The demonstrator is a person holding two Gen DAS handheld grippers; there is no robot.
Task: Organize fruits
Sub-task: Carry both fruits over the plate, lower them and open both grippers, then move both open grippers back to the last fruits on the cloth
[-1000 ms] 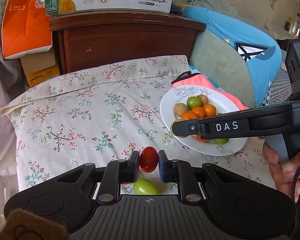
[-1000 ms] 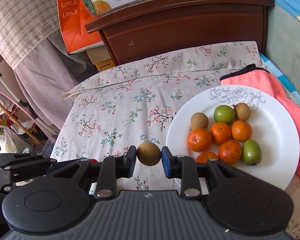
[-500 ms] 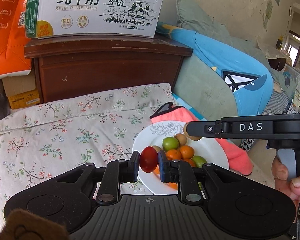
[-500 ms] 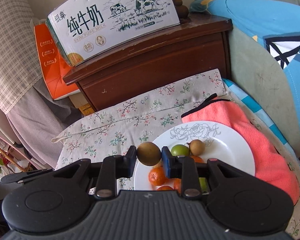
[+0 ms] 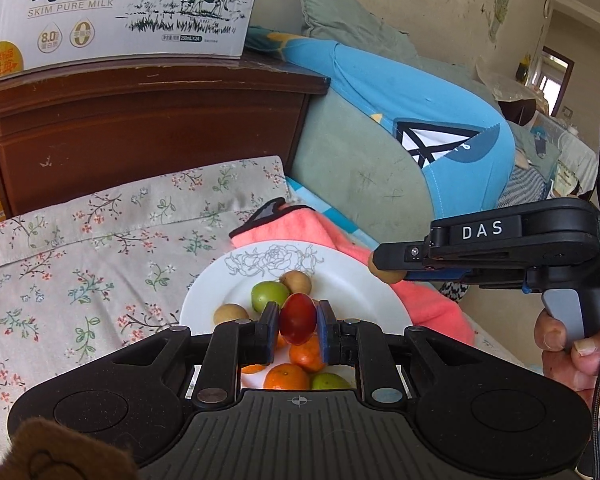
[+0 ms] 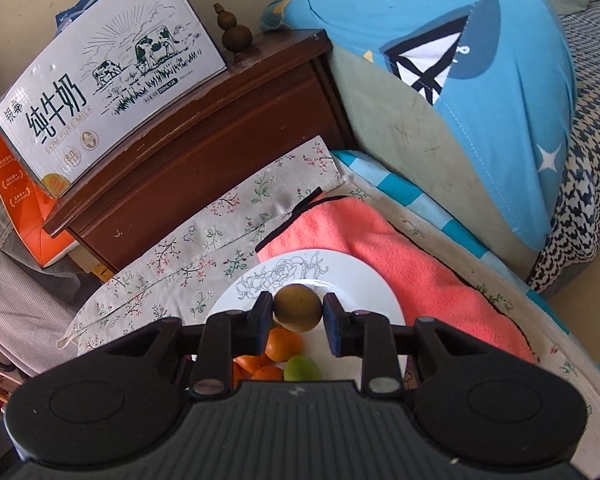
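A: Left wrist view. The left hand-held gripper (image 5: 298, 330) is clamped on a red fruit (image 5: 298, 318), pinched at its sides between both pads. A second ago the flowered cloth (image 5: 100, 240) lay under those fingers, with a loose green fruit just below them; now the white plate (image 5: 340, 268) sits directly beneath and ahead of the fingertips. Judgement: the carry is nearly over and the red fruit is placed for a drop.

B: Anything else in that view?

A: To the right, further out over the plate's far rim, the right hand-held gripper (image 5: 386, 270) shows side-on, a brown fruit (image 5: 384, 274) peeping from its tip. A hand (image 5: 572, 352) grips its handle.

B: Right wrist view?

A: The right hand-held gripper (image 6: 299, 314) is closed on that brown fruit (image 6: 299, 308), round and held square between the pads. A second ago the plate (image 6: 364, 276) lay off to its right; now it is straight below, with oranges (image 6: 282, 344) and a green fruit (image 6: 300, 368) beneath the fingers.

B: Differences between views?

A: Only the left view shows both tools at once, plus the brown and green fruits at the heap's far side. Only the right view shows the pink towel (image 6: 400, 252) running out beyond the plate, and the gourd ornament (image 6: 236, 30) on the cabinet. The red fruit is not visible there.
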